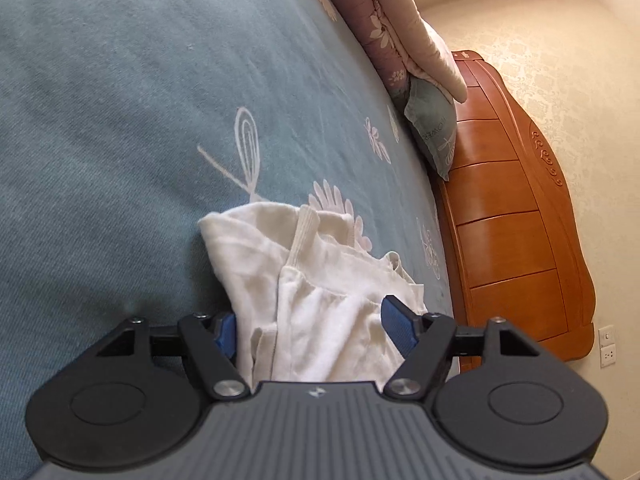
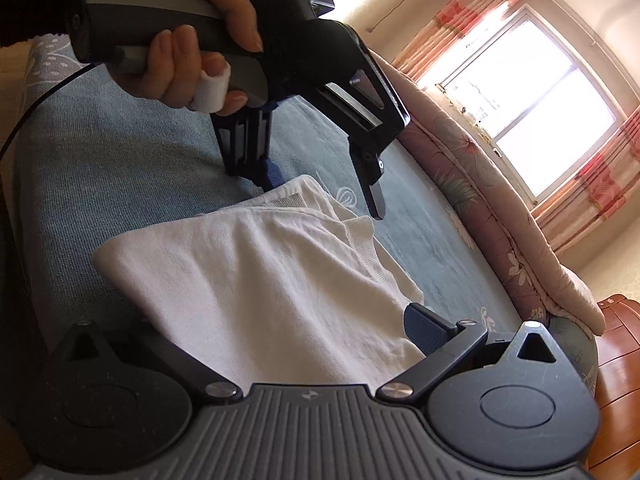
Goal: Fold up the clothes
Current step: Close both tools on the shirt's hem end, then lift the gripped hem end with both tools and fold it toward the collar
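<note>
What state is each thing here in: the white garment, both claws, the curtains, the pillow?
White garment: folded over, lying on the bed.
Left claw: open, straddling one end of the garment.
Right claw: open, garment lying in its gap.
Curtains: drawn aside, window uncovered.
Pillow: propped against the headboard.

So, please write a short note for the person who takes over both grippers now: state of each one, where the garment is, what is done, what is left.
Left gripper: fingers wide apart, white garment bunched between them, pads not visibly pressing; treat as open.
Right gripper: only one finger shows, beside the cloth; the other is hidden under it, so the grip is unclear.
Garment: on the blue bedspread, lying in loose overlapping layers, ribbed collar showing.
Done: appears partly folded over.
Left: probably take a firm hold, finish the fold, flatten it.
</note>
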A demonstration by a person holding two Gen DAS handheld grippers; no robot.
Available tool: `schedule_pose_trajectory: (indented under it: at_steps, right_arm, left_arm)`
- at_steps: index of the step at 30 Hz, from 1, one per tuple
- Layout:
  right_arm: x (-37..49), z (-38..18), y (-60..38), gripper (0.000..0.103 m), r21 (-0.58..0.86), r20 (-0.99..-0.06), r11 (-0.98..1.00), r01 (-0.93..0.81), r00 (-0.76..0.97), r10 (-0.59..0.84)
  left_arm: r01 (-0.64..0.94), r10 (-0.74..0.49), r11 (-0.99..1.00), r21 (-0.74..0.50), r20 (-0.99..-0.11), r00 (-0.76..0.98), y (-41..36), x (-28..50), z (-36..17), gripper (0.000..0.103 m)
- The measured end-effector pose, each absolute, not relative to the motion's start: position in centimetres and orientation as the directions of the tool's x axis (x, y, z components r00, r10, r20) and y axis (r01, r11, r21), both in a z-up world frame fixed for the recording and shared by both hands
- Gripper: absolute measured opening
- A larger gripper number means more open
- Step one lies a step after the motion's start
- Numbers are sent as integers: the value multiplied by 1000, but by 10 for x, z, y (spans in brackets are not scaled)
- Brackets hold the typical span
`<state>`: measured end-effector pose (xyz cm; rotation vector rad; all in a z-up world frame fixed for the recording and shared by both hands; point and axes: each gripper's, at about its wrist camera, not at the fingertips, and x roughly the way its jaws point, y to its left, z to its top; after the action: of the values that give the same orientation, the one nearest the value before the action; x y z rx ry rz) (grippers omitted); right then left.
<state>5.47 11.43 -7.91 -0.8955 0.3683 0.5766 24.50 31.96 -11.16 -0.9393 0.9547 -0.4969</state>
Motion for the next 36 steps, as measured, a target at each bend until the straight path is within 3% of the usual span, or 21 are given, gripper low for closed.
schedule_pose_trajectory:
  at_steps: [7, 14, 16, 17, 20, 25, 31, 34, 36]
  right_arm:
    - [59, -80, 109, 103, -595, -534, 506, -625, 777, 332]
    - [59, -81, 104, 103, -568, -538, 527, -632, 770, 342]
    - [64, -81, 104, 103, -576, -533, 522, -629, 773, 343]
    - [65, -82, 104, 103, -579, -529, 522, -626, 776, 343]
    - [60, -84, 107, 103, -599, -508, 531, -599, 797, 327]
    - [42, -93, 118, 103, -700, -437, 487, -523, 853, 286]
    - [39, -94, 125, 101, -727, -437, 463, -507, 862, 257]
    - [32, -96, 136, 92, -759, -450, 407, -507, 862, 235]
    - [26, -99, 143, 80, -788, -456, 346, -509, 861, 225]
  left_arm:
    - [-2, -777, 489, -872, -436, 453, 317, 224, -117, 69]
    - [-41, -764, 523, -851, -490, 419, 307, 257, -121, 43]
    - [-32, -756, 548, -836, -511, 410, 304, 261, -121, 40]
    - [-38, -748, 556, -831, -519, 413, 305, 259, -123, 30]
    - [-48, -733, 571, -819, -535, 420, 306, 256, -126, 16]
    - [-51, -721, 583, -811, -545, 429, 305, 255, -127, 16]
    - [-51, -709, 598, -800, -557, 432, 303, 254, -125, 16]
    - [-54, -698, 609, -791, -567, 437, 301, 252, -122, 16]
    - [-57, -690, 617, -785, -574, 440, 300, 251, -120, 16]
